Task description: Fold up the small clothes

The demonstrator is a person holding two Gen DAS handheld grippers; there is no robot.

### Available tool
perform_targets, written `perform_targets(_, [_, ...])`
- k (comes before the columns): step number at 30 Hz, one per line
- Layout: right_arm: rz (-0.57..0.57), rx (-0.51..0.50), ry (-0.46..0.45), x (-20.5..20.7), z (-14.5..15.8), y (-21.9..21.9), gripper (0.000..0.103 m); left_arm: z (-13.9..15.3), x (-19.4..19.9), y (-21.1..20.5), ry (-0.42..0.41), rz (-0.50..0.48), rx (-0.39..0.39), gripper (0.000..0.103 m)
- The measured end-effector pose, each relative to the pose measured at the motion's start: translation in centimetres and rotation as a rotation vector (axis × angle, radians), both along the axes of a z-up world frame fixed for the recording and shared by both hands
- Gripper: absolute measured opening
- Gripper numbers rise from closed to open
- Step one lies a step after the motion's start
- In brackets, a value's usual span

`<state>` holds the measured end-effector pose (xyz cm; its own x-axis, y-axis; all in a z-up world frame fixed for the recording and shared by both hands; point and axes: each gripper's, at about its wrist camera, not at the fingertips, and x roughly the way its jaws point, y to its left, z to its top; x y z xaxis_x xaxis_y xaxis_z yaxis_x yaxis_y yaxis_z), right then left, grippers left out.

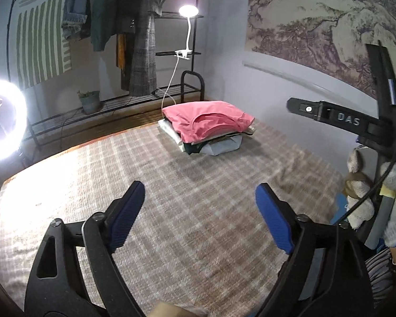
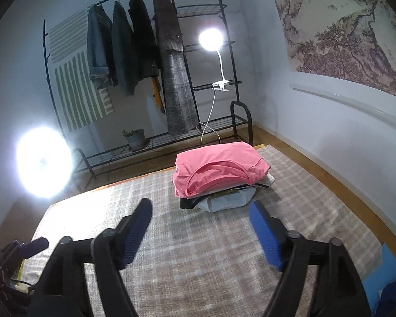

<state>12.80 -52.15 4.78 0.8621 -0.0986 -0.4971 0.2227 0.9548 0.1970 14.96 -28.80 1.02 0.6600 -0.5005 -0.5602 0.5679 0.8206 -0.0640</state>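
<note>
The pink garment (image 2: 219, 169) lies folded on top of a stack of folded clothes (image 2: 219, 198) on the checked bed cover (image 2: 198, 264), in the middle of the right wrist frame, its long side running left to right. It sits just beyond the tips of the right tongs (image 2: 200, 232), slightly right of centre, and well ahead of the left tongs (image 1: 199, 216), up and right of centre there. Both tongs stand released, nothing between the blue pads (image 1: 274, 224). By my reading the right hand is nearer the stack.
</note>
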Motion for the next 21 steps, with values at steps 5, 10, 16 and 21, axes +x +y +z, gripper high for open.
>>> perform_targets(5, [-0.016, -0.022, -0.022, -0.2, -0.5, 0.1, 0.1, -0.2, -0.2, 0.1, -0.019, 0.027, -0.005, 0.097])
perform_targets(10, [-0.043, -0.022, -0.05, 0.0, -0.5, 0.0, 0.103, 0.1, -0.7, 0.4, -0.066, 0.051, -0.011, 0.103])
perform_targets(16, [-0.047, -0.034, -0.04, 1.3, -1.1, 0.0, 0.103, -0.1, -0.5, 0.2, -0.079, 0.06, 0.035, 0.103])
perform_targets(21, [-0.043, -0.047, -0.033, 2.0, -1.4, 0.4, 0.103, -0.5, -0.5, -0.1, -0.083, 0.056, 0.045, 0.103])
